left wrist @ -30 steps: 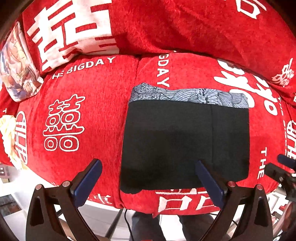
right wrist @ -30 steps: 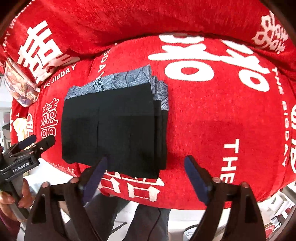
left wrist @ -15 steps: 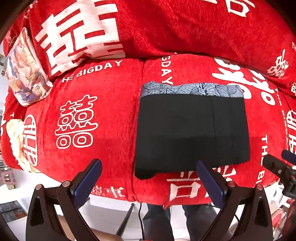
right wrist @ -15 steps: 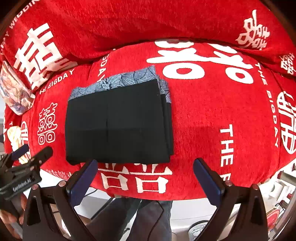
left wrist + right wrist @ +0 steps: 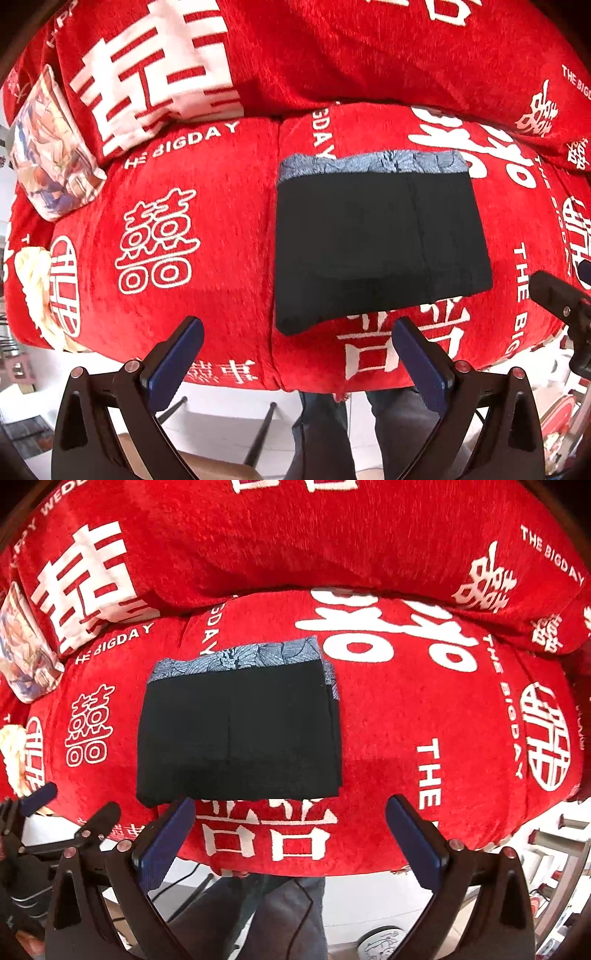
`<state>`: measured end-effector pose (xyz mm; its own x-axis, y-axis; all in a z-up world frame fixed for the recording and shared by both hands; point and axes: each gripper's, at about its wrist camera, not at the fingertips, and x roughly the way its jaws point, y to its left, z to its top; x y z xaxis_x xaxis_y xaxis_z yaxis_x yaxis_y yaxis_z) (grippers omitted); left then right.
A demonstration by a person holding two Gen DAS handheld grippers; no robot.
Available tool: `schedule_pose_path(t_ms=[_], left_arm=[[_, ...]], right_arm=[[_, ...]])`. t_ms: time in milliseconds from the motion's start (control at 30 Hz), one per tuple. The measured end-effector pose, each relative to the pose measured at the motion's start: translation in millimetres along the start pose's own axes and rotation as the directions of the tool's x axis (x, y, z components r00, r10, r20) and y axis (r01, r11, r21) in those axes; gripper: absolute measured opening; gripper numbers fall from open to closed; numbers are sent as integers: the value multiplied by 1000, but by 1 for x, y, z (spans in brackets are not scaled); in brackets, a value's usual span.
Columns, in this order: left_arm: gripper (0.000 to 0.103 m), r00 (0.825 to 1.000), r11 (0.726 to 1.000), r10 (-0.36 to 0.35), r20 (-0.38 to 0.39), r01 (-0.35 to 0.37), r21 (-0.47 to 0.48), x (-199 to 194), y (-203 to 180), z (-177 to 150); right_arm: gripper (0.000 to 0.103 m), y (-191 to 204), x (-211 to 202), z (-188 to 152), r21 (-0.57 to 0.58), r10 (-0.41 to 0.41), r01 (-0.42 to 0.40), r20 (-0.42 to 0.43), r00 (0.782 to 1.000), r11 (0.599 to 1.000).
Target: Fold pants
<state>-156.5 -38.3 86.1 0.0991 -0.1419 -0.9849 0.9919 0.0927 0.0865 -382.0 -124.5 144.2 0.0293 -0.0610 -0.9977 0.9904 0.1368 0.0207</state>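
Where my left hand-held gripper [image 5: 297, 334] looks forward, its two blue fingers [image 5: 173, 356] stand wide apart and empty, off the front edge of the red sofa cover [image 5: 221, 229]. One pair of black pants [image 5: 376, 243] lies folded into a flat rectangle on the seat, with one blue-grey patterned waistband [image 5: 369, 164] along its far edge. My right hand-held gripper [image 5: 290, 821] is likewise spread open, holding nothing, near the pants' front edge but apart from it.

Left view only: the near left corner of the pants sags lower than the rest, and the seam between two seat cushions runs just beside the pants' left edge. My right hand-held gripper shows at the right margin as a dark tip.

Right view only: stacked layers of the fold show along the pants' right side, with patterned fabric peeking out at the far right corner. My left hand-held gripper shows at the lower left.

Both views: one printed pillow [image 5: 51, 147] at the far left, against the backrest. Count: two hand-held grippers, one garment, one pillow.
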Motion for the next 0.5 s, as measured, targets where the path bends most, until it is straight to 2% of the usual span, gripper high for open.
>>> schedule_pose_path(t_ms=[100,500], left_arm=[[102,1000,1000,14,14,-13,-9,-6,4,1],[102,998,1000,-8,62,9,-14,-22,10,2]], right_arm=[[103,2,-6,-2,-4,-22,22,10,1000,1000],[103,13,-22,-9,-23,-86,87,35,996,996]])
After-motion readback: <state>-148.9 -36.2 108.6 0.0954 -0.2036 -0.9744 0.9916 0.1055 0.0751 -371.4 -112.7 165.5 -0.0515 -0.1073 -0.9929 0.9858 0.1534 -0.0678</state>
